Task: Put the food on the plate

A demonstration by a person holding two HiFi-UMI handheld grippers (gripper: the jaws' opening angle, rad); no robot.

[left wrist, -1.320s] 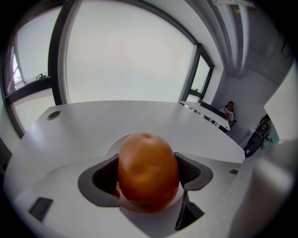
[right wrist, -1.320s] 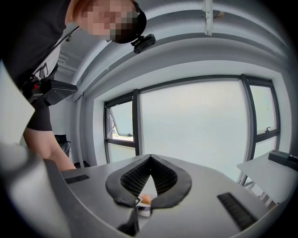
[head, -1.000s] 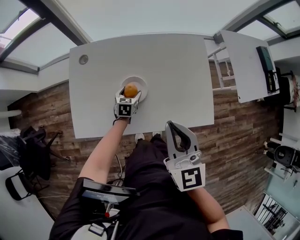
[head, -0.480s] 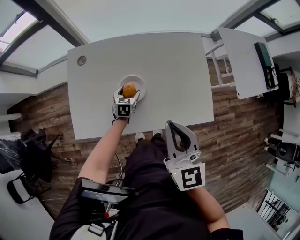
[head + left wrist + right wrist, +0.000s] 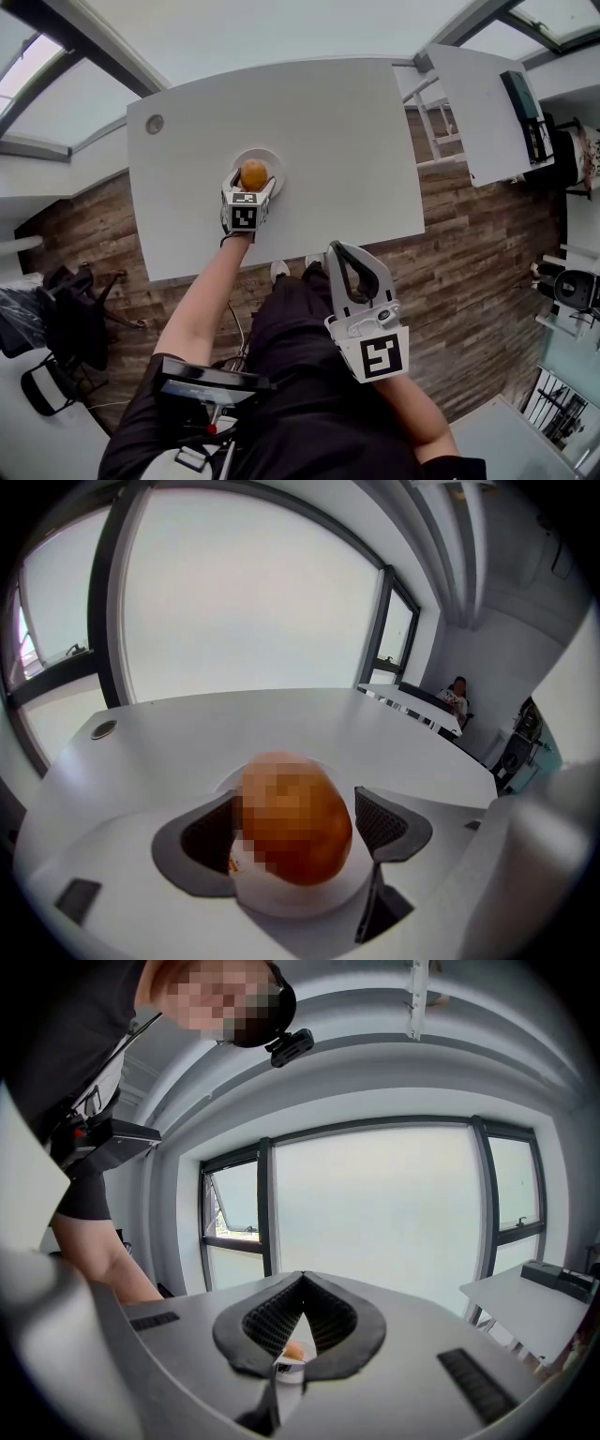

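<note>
Head view shows the left gripper (image 5: pixel 251 184) over the white table (image 5: pixel 337 141). Its jaws are opening, one at each side of the round orange food (image 5: pixel 253 173), which sits on the small white plate (image 5: pixel 275 166). In the left gripper view one pad (image 5: pixel 380 822) stands just off the food. More to the right, before the person's body, the right gripper (image 5: pixel 339 251) is clenched and holds nothing.

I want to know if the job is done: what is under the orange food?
A white plate, resting on the white table. The food covers the plate's middle, so only its rim shows.
</note>
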